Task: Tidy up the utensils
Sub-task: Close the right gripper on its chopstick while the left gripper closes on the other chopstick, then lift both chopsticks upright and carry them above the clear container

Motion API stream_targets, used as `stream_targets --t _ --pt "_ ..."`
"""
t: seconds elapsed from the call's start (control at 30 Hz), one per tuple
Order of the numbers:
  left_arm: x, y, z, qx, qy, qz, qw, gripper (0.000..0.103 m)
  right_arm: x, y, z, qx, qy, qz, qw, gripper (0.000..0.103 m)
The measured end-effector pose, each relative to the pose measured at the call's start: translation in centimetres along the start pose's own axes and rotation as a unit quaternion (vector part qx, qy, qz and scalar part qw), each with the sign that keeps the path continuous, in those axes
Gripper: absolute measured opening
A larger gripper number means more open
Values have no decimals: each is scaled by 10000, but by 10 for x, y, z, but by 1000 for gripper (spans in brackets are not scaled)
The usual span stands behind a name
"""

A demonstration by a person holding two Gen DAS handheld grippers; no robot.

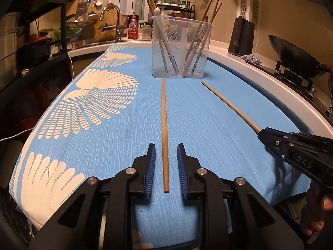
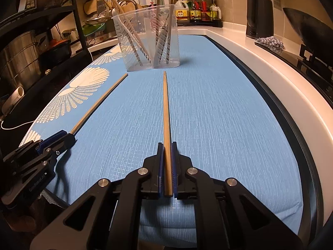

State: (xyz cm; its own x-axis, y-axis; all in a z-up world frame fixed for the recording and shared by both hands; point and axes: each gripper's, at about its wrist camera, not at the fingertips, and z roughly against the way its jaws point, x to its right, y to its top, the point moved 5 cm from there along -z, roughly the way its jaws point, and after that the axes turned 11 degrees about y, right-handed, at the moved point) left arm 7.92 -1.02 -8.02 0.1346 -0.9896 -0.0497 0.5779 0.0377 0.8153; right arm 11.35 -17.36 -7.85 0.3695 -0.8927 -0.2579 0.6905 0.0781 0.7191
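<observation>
L gripper (image 1: 166, 156): jaws apart, clear of left stick (image 1: 164, 129) lying between them on cloth (image 1: 208, 114) | axis: along fingers, toward holder (image 1: 181, 48) | R gripper (image 2: 167, 162): clamped on right stick (image 2: 166, 112), tip toward holder | next, likely: L closes.

White letters "DAS" are printed on the right tongs (image 1: 268, 137). "GenRobot.AI" is printed on the body of the left tongs (image 2: 62, 138). Bottle labels are too small to read.
</observation>
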Motion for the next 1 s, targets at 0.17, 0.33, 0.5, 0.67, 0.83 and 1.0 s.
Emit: stream_targets --t 0.17,0.33,0.5,0.67,0.83,1.0 --pt "2 -1 2 114 47 -7 9999 23 -1 0 -1 15 -20 24 10000 8" --pt "1 -2 2 152 71 -13 9999 22 -1 1 -2 38 -38 11 10000 8" --pt "-5 -2 2 130 127 85 9998 6 -2 1 -1 27 -3 19 10000 7" --pt "-5 -1 3 109 105 104 9998 6 -4 2 1 53 9 30 10000 7" --pt "-7 2 6 135 78 122 9998 6 -9 6 8 137 29 82 9999 6" --pt "-11 9 16 264 69 139 9995 6 -12 12 18 255 35 122 9996 6"
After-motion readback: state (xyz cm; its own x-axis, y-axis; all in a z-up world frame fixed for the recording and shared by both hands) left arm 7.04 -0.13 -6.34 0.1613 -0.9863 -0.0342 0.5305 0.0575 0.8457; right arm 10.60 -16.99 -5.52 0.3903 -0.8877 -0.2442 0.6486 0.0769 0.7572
